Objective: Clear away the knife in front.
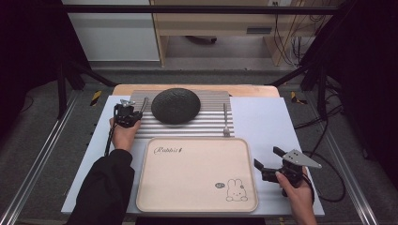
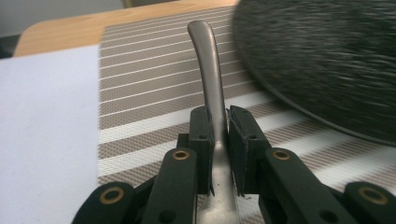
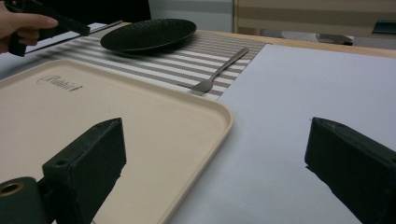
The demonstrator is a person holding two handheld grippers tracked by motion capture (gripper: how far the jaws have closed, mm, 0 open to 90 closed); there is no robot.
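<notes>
L tongs [image 2: 218,126] clamp utensil handle [image 2: 208,70] beside plate [image 2: 327,60].

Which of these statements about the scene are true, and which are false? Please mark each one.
1. The left hand-held gripper is shut on the metal utensil. True.
2. The right hand-held gripper holds the fork. False: its jaws are wide open and the fork lies apart on the striped mat.
3. The black plate rests on the striped mat. True.
4. The beige tray carries the black plate. False: nothing lies on the tray.
5. The fork lies to the left of the black plate in the high view. False: it lies to its right.
</notes>
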